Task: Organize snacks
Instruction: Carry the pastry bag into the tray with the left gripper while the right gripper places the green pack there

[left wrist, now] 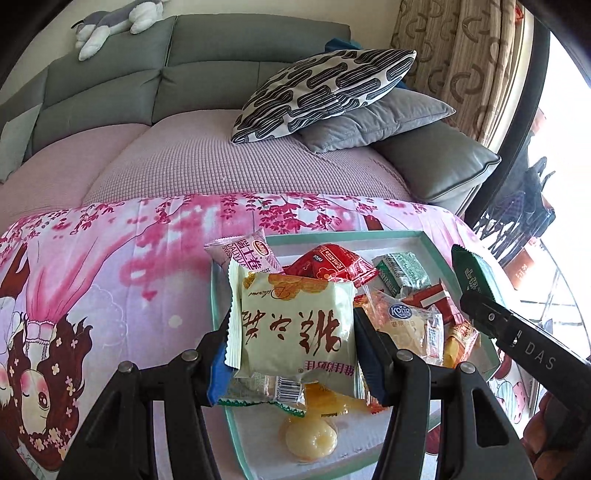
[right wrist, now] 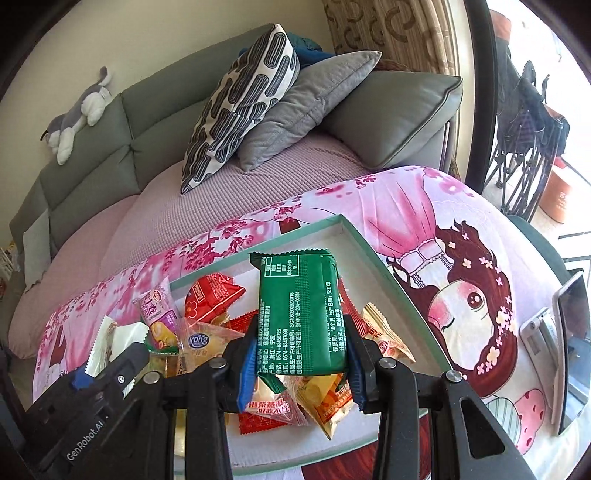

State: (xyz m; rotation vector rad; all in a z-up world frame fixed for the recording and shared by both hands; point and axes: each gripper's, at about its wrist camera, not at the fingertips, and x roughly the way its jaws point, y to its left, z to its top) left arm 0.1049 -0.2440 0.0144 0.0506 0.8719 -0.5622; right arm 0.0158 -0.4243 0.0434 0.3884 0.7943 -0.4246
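Note:
My left gripper is shut on a pale green snack packet with red lettering, held above the tray. In the right wrist view my right gripper is shut on a dark green snack packet, also over the tray. That dark green packet and the right gripper's finger show at the right of the left wrist view. The tray holds several loose snacks: a red packet, a pink roll packet, a clear "Kong" cake wrapper and a yellow jelly cup.
The mint-rimmed tray lies on a pink cartoon cloth in front of a grey sofa with patterned and grey cushions. A phone on a stand stands at the right edge of the cloth. A plush toy lies on the sofa back.

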